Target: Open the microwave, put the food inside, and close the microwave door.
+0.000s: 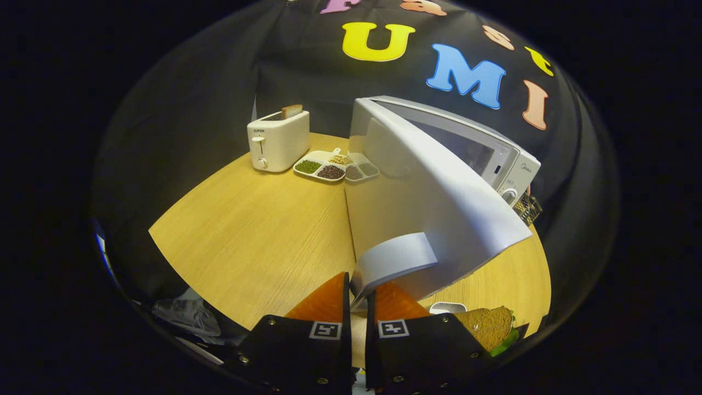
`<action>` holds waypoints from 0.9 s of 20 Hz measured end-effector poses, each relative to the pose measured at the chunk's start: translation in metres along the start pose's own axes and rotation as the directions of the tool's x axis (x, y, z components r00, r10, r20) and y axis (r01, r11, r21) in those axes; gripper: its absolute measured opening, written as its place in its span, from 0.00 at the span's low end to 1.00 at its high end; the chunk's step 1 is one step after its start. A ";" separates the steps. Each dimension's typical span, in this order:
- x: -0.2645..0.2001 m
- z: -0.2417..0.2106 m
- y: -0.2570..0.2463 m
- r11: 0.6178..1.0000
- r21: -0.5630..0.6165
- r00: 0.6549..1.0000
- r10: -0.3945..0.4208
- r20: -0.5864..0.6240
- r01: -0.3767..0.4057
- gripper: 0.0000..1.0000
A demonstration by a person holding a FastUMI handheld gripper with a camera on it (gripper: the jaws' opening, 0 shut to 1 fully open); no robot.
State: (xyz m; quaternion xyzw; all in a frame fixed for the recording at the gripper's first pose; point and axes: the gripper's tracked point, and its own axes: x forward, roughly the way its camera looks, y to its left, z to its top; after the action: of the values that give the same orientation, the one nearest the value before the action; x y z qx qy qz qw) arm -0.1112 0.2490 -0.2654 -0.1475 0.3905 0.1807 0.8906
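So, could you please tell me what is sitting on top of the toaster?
A slice of bread sticks up from the toaster's slot; its lower part is hidden inside. The gripper pinches the microwave door's handle.

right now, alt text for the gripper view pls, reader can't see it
The gripper pinches the handle of the open microwave door, swung out over a wooden table. A sandwich lies beside the fingers; beyond stand a toaster and a divided tray of beans.
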 end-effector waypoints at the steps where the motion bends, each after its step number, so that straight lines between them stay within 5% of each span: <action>1: -0.003 0.000 0.007 1.000 -0.015 1.000 0.002 -0.001 -0.002 0.11; 10: -0.019 0.002 0.046 0.998 -0.051 0.999 0.037 -0.011 -0.037 0.36; 11: -0.021 0.004 0.052 0.997 -0.053 0.999 0.052 -0.006 -0.052 0.45; 18: -0.024 0.008 0.074 0.994 -0.065 0.996 0.085 -0.003 -0.085 0.46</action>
State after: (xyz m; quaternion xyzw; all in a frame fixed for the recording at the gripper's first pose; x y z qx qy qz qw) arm -0.1536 0.3130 -0.2512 -0.1596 0.3903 0.2311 0.8768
